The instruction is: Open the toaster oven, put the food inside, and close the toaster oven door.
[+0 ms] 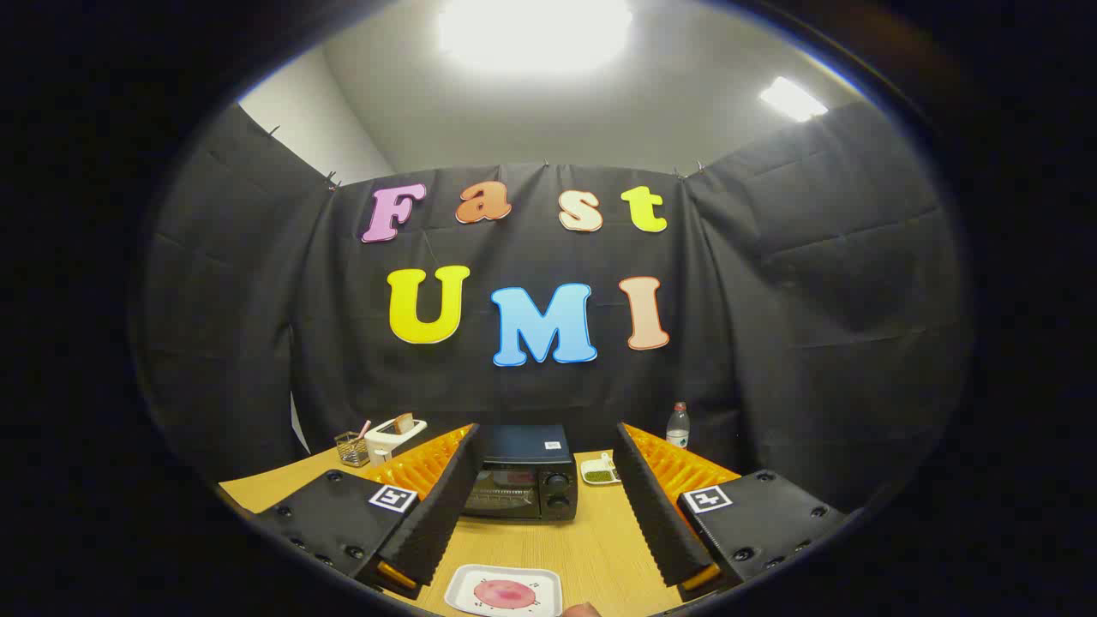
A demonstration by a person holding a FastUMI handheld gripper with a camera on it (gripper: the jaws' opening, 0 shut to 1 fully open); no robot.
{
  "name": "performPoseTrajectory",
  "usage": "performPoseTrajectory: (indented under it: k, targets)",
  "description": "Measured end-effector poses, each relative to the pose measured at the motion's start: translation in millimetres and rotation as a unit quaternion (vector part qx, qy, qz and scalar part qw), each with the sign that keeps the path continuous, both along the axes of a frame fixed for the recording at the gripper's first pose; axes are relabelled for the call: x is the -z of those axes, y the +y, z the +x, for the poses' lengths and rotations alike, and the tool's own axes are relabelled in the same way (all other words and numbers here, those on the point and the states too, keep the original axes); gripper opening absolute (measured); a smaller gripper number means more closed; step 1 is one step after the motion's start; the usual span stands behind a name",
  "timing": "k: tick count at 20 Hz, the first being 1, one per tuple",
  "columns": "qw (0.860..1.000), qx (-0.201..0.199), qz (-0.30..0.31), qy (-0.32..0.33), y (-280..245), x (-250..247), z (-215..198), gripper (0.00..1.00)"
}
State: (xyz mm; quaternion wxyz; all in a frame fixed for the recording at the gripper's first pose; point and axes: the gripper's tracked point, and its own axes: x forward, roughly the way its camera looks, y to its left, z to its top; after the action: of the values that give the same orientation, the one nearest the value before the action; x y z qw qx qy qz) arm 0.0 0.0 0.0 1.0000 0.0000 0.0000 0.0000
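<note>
Gripper [548, 514] jaws spread wide, holding nothing — both fingers hang above the wooden table [600, 548], apart from everything on it. Each finger housing carries a square black-and-white marker tag; pattern only, no readable text. Black toaster oven [524, 480] sits beyond the fingertips, framed in the gap between them, door shut, two knobs stacked at its right side. Small white sticker on its top panel — too small to read. Food: a pink round item [505, 593] on a white square tray [463, 587], lying on the table between the fingers at their near end, below them, untouched. A fingertip [583, 610] pokes in just right of the tray. Right of the oven, a small white dish [600, 472] with something green in it. Further back right, a clear water bottle [678, 426], red cap, label unreadable. Back left, a white pop-up toaster [392, 437] with a slice in its slot, and a wire mesh holder [351, 448] just left of it.
</note>
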Motion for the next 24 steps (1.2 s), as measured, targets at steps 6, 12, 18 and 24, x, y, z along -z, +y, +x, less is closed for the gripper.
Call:
performPoseTrajectory:
  k: [6, 12, 18, 24]
  targets:
    - [1.0, -0.01, -0.001, 0.015, 7.8, 7.2, 3.4, 0.97]
    - [1.0, -0.025, -0.003, 0.018, 17.8, 13.2, 5.5, 0.97]
    - [1.0, -0.022, 0.003, 0.017, 13.6, 14.6, 5.9, 0.97]
    - [0.999, -0.03, 0.015, 0.03, 25.0, 21.1, 17.6, 0.96]
